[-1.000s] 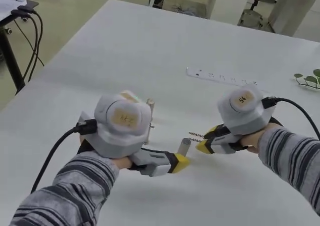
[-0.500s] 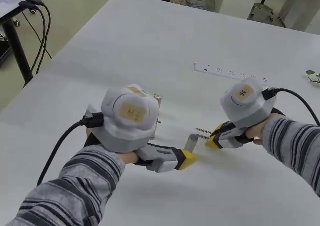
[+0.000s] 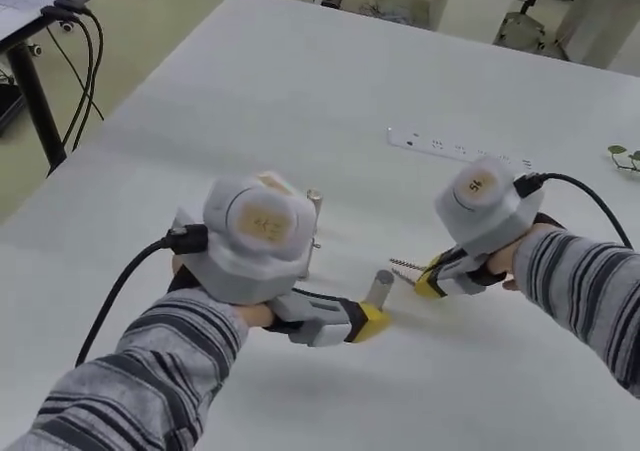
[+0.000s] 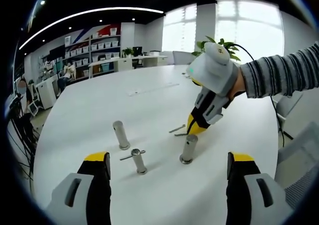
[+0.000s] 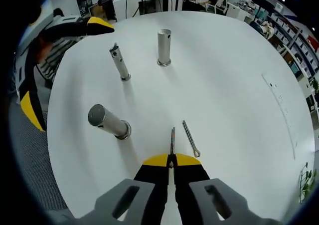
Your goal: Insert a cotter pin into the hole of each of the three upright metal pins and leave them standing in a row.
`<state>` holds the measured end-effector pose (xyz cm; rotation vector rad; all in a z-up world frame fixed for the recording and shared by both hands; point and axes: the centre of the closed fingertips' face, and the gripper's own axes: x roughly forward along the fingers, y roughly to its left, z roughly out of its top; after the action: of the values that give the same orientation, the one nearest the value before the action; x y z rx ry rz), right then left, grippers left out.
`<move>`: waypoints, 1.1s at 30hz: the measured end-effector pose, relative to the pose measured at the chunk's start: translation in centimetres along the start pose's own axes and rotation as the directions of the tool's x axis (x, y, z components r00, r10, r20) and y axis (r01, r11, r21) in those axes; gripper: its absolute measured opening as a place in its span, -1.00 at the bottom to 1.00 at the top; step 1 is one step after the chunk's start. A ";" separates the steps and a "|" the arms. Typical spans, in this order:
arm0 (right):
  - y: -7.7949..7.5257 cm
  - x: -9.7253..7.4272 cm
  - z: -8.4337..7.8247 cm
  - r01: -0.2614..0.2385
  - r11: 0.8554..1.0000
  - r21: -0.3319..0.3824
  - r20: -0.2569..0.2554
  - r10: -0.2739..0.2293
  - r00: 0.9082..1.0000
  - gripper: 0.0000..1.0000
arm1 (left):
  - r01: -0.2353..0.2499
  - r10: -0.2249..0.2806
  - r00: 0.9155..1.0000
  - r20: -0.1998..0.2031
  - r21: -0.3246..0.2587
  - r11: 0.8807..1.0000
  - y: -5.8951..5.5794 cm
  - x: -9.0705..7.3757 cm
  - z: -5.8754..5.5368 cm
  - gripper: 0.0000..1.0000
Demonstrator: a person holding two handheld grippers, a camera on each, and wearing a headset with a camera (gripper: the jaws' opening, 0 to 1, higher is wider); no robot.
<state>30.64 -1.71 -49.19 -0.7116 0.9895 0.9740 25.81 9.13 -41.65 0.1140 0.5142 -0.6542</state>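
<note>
At the left, the table falls away along its left edge, with cables hanging beyond it. The left gripper sits well inside that edge, jaws wide apart and holding nothing. Ahead of it stand the three upright metal pins. The far pin is bare, the middle pin has a fitted cotter pin through it, and the nearest pin is bare and unsupported.

That lack of support is the main risk. A push that misses the hole would likely tip or skid the nearest pin, perhaps into its neighbours, which stand near. Its hole cannot be made out, so it may not face the approach.

To the right, the right gripper has its jaws clamped on one end of the held cotter pin, which points toward that pin and could swivel in the grip. A loose cotter pin lies just beside it and could be swept aside. Farther right, the power strip lies well apart, with bare table around it.
</note>
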 end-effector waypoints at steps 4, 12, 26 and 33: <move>0.2 -0.7 0.1 0.022 0.999 -0.033 0.032 -0.021 0.999 -1.00 | 0.000 0.000 1.000 0.005 0.015 1.000 -0.1 0.0 0.2 0.88; 0.6 -2.9 0.4 0.084 0.989 -0.125 0.118 -0.069 0.991 -1.00 | 0.037 -0.037 0.999 0.016 0.049 0.998 -1.4 0.2 0.7 0.74; 4.6 -5.3 0.5 0.136 0.950 -0.282 0.217 -0.074 0.973 -1.00 | 0.137 -0.140 0.989 0.050 0.059 0.989 -4.5 1.1 1.2 0.40; 6.1 -6.3 1.2 0.194 0.921 -0.338 0.267 -0.104 0.958 -1.00 | 0.161 -0.164 0.985 0.045 0.052 0.986 -5.2 1.3 1.0 0.14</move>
<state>24.19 -0.33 -43.28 -0.9334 0.5330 1.0912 23.91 4.09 -41.14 0.1012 0.4634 -0.8273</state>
